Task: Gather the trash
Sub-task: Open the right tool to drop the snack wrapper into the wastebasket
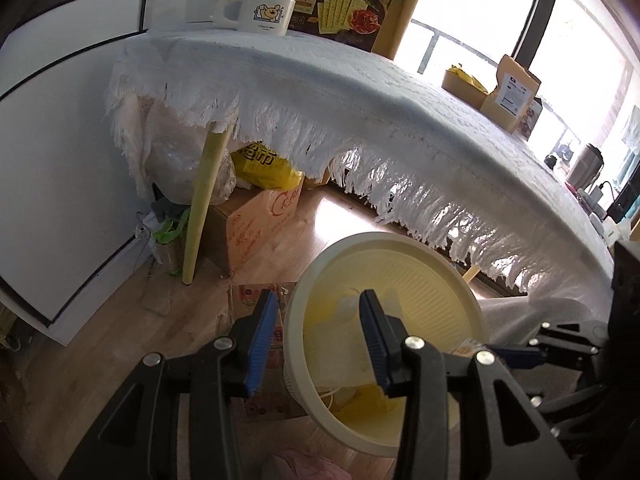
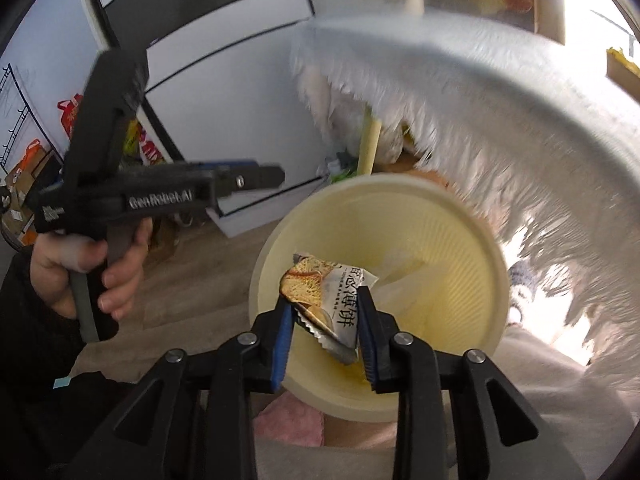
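A crinkled foil snack wrapper (image 2: 326,304) sits between the right gripper (image 2: 326,312)'s partly open blue pads, touching both, over the mouth of a round, ribbed, cream paper bowl (image 2: 452,280). The left gripper (image 1: 318,332) is partly open and holds nothing; its jaws straddle the bowl's near rim. Behind hangs a white fringed tablecloth (image 1: 360,92), carrying one cartoon mug (image 1: 262,14) and one cracker box (image 1: 340,4).
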{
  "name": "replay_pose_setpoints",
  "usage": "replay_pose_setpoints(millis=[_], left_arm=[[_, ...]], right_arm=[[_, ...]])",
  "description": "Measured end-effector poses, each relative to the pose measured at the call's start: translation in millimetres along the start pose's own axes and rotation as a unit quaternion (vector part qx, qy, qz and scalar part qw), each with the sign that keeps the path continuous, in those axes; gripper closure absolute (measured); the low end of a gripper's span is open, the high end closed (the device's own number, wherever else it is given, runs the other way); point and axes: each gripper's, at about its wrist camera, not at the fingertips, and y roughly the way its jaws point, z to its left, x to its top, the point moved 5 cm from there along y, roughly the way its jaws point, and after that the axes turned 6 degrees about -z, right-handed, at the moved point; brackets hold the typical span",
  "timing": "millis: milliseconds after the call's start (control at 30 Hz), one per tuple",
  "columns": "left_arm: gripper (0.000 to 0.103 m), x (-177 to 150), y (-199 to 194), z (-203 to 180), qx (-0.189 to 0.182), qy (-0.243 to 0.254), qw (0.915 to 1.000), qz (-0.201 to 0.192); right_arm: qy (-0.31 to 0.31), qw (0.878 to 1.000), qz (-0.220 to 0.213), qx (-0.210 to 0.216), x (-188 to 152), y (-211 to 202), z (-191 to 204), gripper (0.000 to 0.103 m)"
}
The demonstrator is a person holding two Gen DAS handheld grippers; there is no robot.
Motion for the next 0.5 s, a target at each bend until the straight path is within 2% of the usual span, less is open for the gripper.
replay_pose_setpoints(millis=[133, 500], left_arm=[[0.06, 1, -4, -3, -0.004, 0.004, 1.0, -0.002], [0.06, 3, -15, -14, -0.007, 0.017, 0.9998, -0.011]], right_arm=[[0.001, 1.0, 0.004, 0.0, -2, 2, 1, 0.061], [0.016, 1.0, -0.011, -0.01, -4, -15, -3, 0.061]])
